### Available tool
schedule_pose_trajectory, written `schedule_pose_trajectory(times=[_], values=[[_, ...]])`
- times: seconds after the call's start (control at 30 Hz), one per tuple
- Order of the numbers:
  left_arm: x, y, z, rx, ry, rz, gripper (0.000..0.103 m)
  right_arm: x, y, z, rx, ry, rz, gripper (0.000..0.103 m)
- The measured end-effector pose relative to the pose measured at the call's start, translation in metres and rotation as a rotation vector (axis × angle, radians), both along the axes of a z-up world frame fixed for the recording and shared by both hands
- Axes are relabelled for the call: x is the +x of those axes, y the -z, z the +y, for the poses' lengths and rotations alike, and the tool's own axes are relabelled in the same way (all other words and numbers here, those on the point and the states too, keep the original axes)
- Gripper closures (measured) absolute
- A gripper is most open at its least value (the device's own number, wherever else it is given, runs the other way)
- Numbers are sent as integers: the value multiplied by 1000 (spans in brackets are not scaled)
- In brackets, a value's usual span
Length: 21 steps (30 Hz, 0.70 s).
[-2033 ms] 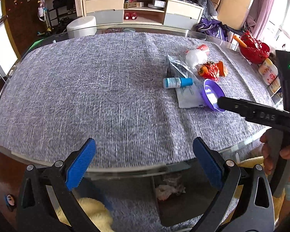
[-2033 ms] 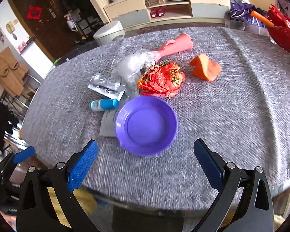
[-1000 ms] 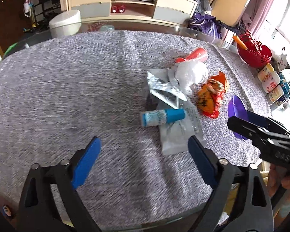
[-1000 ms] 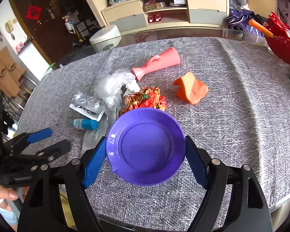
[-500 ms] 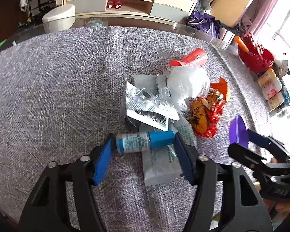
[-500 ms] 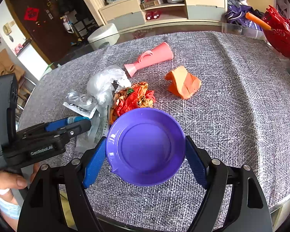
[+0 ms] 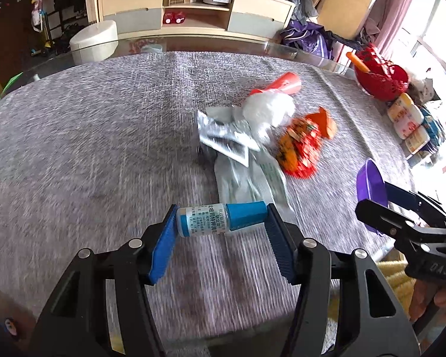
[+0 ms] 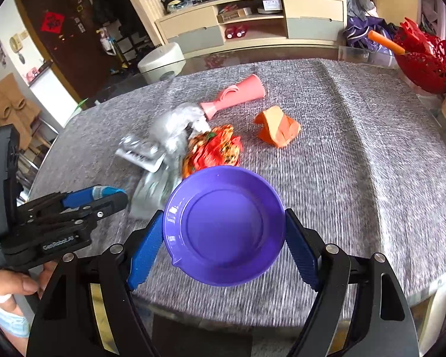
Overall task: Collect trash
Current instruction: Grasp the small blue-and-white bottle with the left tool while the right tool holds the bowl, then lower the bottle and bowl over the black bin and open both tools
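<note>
Holding the small blue bottle (image 7: 221, 219) crosswise, end to end, the left gripper (image 7: 221, 232) sits left of the purple bowl (image 8: 224, 226), which the right gripper (image 8: 224, 238) clamps by its rim; the bottle probably goes right into it, off the table (image 7: 89, 136).

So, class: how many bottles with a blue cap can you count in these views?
1. The small blue-capped bottle is clamped end to end in the left gripper, near the table's front edge. Others could be hidden under the wrappers.
</note>
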<state>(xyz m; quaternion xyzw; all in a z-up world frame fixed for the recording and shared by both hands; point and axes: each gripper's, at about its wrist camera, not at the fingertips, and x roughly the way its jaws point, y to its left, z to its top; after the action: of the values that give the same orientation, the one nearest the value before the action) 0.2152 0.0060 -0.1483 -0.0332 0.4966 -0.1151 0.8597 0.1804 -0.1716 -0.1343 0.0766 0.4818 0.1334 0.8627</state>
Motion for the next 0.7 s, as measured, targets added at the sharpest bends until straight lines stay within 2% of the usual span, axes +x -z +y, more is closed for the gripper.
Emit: schedule_pose_trajectory(times=[0.27, 0.53, 0.7], values=[[-71, -8, 0, 1, 22, -6, 48, -50, 0, 5, -18, -26, 27, 24], [-118, 14, 0, -3, -5, 44, 48, -99, 23, 5, -13, 7, 65, 24], [-143, 32, -8, 0, 15, 81, 48, -115, 42, 11, -17, -28, 123, 24]])
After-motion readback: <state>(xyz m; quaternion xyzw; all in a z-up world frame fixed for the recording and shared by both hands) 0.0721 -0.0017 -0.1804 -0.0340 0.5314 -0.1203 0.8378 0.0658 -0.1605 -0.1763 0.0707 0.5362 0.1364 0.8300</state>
